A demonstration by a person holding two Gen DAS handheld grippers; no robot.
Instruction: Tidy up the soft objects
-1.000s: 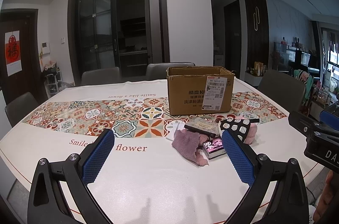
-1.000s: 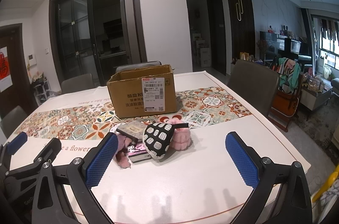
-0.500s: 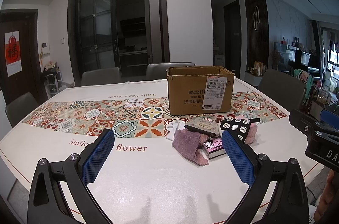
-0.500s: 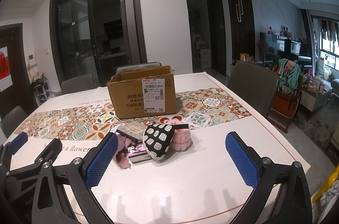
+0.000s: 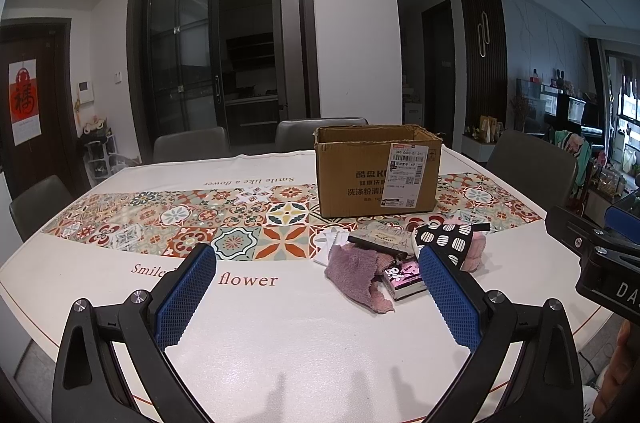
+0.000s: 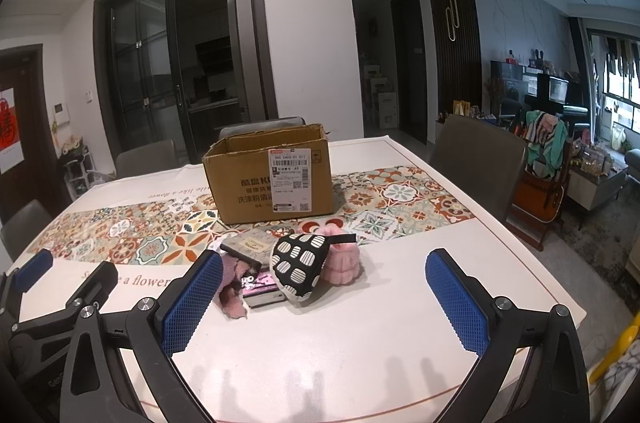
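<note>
The left gripper (image 5: 316, 287) was held above the table (image 5: 280, 335), its fingers (image 5: 186, 293) spread wide with nothing between them. The right gripper (image 6: 324, 297) was likewise held wide and empty. Just beyond the left gripper's right finger, a purple cloth (image 5: 356, 273) was seen draped against a small book (image 5: 402, 275). Behind these, a spotted mitt (image 6: 300, 261) was leaned on a pink fuzzy item (image 6: 344, 261), touching it. Farther ahead of both fingertips, an open cardboard box (image 5: 376, 171) was stood on the patterned runner (image 5: 224, 223).
</note>
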